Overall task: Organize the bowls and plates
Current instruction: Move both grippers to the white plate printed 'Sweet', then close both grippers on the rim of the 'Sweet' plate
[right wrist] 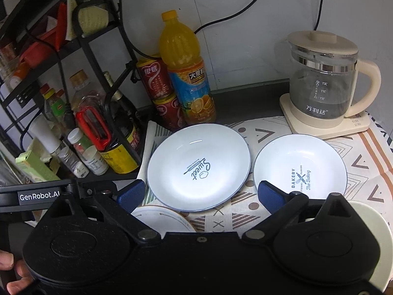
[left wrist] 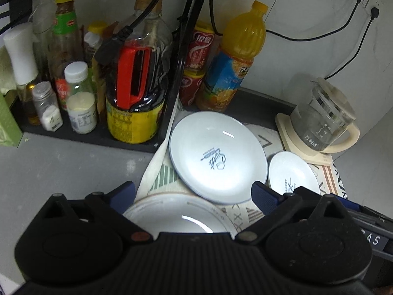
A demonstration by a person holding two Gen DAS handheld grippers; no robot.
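A: Surface? We log a patterned cloth on the grey counter, tiled wall behind.
B: "Sweet" plate beside "Bakery" plate, both on the cloth. Left gripper and right gripper both gape empty.

My right gripper is black with 2 blue ribbed pads, round silver screws, and white "GenRobot.AI" lettering.
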